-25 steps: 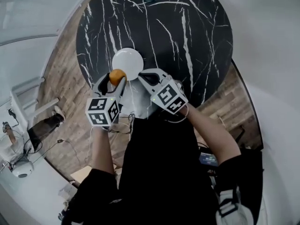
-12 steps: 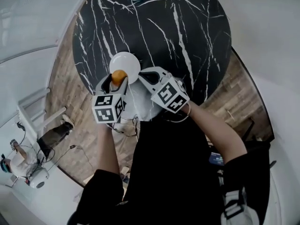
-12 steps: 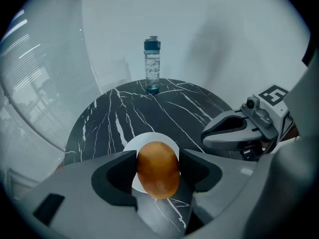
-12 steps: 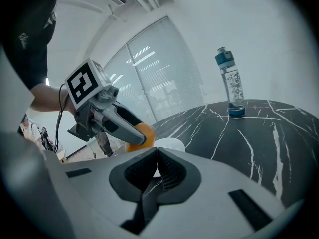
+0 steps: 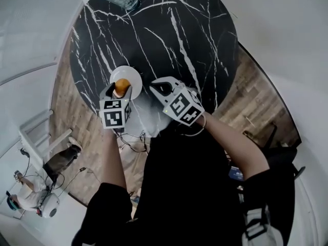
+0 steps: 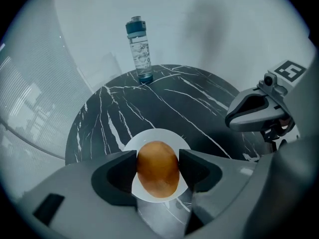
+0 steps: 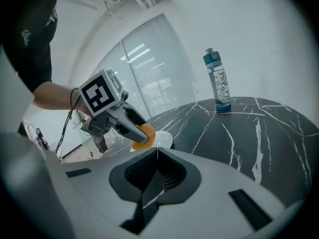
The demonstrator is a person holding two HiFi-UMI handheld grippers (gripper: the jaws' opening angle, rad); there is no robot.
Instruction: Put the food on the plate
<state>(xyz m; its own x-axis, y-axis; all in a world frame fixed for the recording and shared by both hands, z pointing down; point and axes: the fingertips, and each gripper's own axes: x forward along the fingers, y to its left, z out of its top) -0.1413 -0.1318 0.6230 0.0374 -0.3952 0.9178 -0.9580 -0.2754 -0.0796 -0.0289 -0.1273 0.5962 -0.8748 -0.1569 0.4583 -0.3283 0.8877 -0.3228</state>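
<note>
My left gripper (image 6: 158, 164) clamps the orange-brown food (image 6: 157, 177) between its 2 jaws, directly over the white plate (image 6: 158, 134) on the marble table (image 6: 199, 96). My right gripper (image 7: 157, 152) is empty, jaws pressed together, just beside the left. A water bottle (image 6: 139, 49) stands well beyond both.

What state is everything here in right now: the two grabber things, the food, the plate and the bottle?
Plate: flat on the table, no other food on it.
Food: whole, held over the plate.
Left gripper: shut on the food.
Right gripper: shut, empty.
Bottle: upright, cap on.
</note>
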